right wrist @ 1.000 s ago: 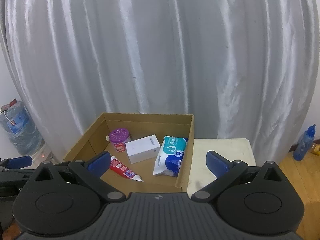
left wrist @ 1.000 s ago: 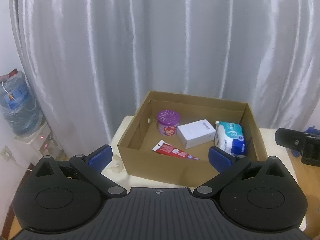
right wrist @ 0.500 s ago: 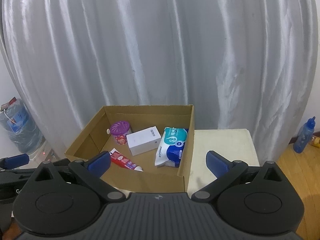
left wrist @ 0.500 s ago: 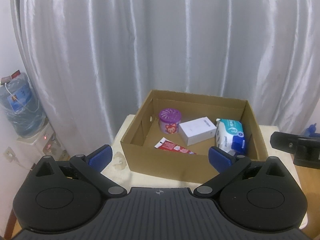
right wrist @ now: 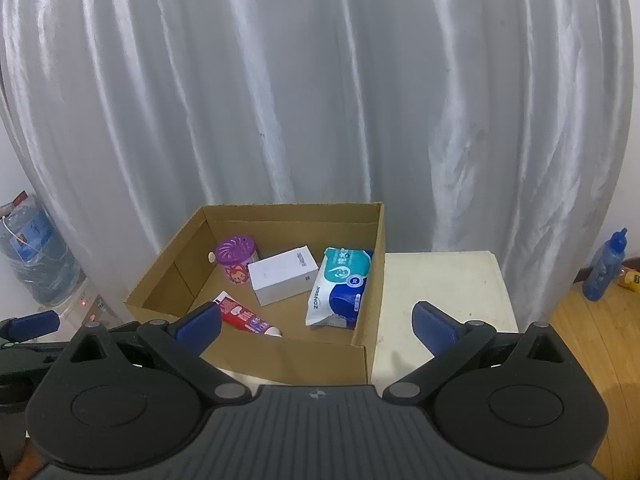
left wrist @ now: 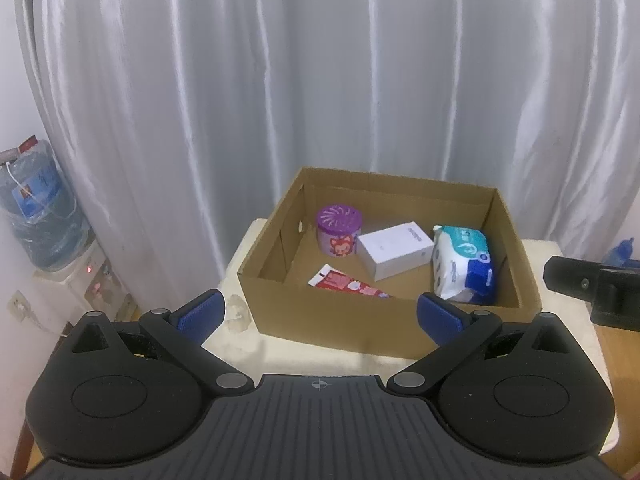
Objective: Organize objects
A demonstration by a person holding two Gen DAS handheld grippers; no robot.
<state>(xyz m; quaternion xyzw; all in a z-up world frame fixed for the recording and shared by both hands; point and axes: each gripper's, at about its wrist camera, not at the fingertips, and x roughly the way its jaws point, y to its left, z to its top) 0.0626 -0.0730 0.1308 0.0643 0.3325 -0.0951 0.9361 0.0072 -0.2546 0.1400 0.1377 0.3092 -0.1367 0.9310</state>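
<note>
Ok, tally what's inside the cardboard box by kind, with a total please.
Purple round container: 1
White box: 1
Wipes pack: 1
Red toothpaste tube: 1
Total: 4, all in the cardboard box

4 items in box (left wrist: 328,320) on table (right wrist: 440,280)

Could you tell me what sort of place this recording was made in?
Probably a room in a home or small office: a silvery curtain covers the back wall, a water dispenser bottle stands in the corner, and the cardboard box sits on a small table over wooden flooring.
</note>
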